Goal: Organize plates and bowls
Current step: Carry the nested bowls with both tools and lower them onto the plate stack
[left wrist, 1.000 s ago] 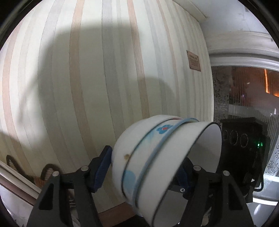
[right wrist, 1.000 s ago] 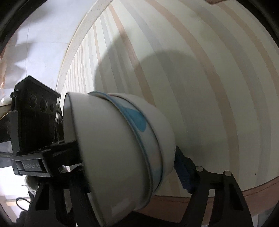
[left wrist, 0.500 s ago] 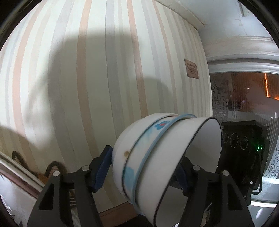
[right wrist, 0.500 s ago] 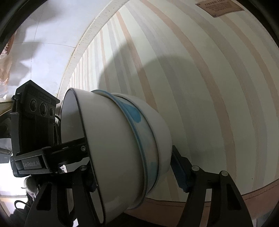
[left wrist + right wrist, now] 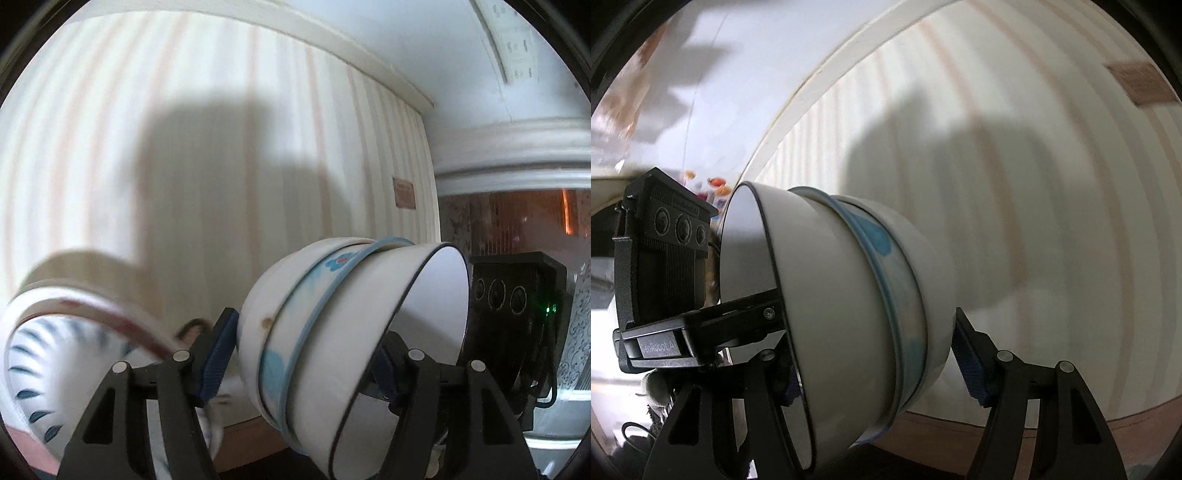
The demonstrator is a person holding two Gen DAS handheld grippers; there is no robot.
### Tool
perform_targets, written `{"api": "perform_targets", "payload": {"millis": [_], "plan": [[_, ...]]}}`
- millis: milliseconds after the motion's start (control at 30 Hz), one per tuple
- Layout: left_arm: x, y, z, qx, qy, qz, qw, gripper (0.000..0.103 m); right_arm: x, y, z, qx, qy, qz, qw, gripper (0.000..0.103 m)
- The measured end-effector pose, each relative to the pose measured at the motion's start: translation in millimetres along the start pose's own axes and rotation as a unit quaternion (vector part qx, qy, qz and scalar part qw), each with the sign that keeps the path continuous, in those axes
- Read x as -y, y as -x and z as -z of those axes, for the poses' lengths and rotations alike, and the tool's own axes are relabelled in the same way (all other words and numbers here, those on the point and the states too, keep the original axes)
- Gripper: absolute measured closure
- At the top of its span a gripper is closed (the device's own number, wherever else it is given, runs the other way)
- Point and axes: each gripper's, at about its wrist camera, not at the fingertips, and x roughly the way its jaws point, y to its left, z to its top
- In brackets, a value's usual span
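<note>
A: You are carrying a nested stack of three white ceramic bowls (image 5: 351, 332), the middle one with a blue rim and blue blotches. It is tipped on its side and held up in the air in front of the striped wallpaper wall (image 5: 184, 166). No bench shows under it in either view.

B: How are my fingers on it?

A: Your left gripper (image 5: 306, 350) clamps the stack across, one blue-padded finger (image 5: 218, 354) pressed on the outermost bowl's base, the other going inside the open mouth. Your right gripper (image 5: 882, 350) spans the same stack from the other side: one finger lies inside the mouth, but its blue pad (image 5: 971, 365) sits just beside the outer bowl, and I cannot tell whether it touches. So I cannot say whether the right is really gripping.

B: Which step is this?

A: By my reading, the carry, with the stack on its way to wherever the bowls belong. Next you need to bring the stack upright, mouth up, and lower it onto a flat spot before easing off either grip. Tilted like this, the inner bowls could slide out.

B: Do the views differ?

A: Yes. Only the left wrist shows a blurred plate with dark blue dashes and a red rim (image 5: 55, 350) at lower left. Only the right wrist shows the left gripper's black body (image 5: 665, 258) beside the stack's mouth.
</note>
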Motion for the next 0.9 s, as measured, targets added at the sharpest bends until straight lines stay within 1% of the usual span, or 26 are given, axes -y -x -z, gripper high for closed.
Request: {"api": "perform_targets", "payload": {"millis": [133, 167, 200, 333, 467, 533, 633, 833, 867, 900], "plan": [[-25, 31, 10, 0.028, 0.028, -0.005, 0.9992, 0.039, -33, -13, 0, -0.021, 0.035, -0.008, 0.999, 0.034], [-32, 39, 14, 0.044, 0.021, -0.003, 0.9988, 0.039, -40, -16, 1, -0.026, 0.042, -0.010, 0.999, 0.034], [-42, 48, 19, 0.052, 0.032, -0.005, 0.9981, 0.039, -50, -22, 2, -0.034, 0.053, -0.013, 0.998, 0.034], [-72, 68, 35, 0.074, 0.065, -0.010, 0.9951, 0.039, -80, -43, 11, -0.062, 0.087, -0.022, 0.994, 0.034], [-104, 76, 53, 0.089, 0.098, -0.012, 0.9912, 0.039, -104, -70, 24, -0.090, 0.108, -0.028, 0.990, 0.034], [-119, 76, 60, 0.092, 0.118, -0.011, 0.9887, 0.039, -111, -85, 30, -0.104, 0.115, -0.027, 0.988, 0.034], [-134, 75, 68, 0.094, 0.135, -0.009, 0.9864, 0.039, -116, -101, 39, -0.121, 0.121, -0.025, 0.985, 0.034], [-150, 76, 74, 0.085, 0.152, 0.000, 0.9848, 0.039, -119, -128, 47, -0.141, 0.126, -0.017, 0.982, 0.034], [-150, 73, 74, 0.077, 0.157, 0.005, 0.9846, 0.039, -117, -128, 49, -0.142, 0.125, -0.015, 0.982, 0.034], [-151, 72, 74, 0.076, 0.158, 0.006, 0.9845, 0.039, -122, -135, 46, -0.143, 0.124, -0.013, 0.982, 0.034]]}}
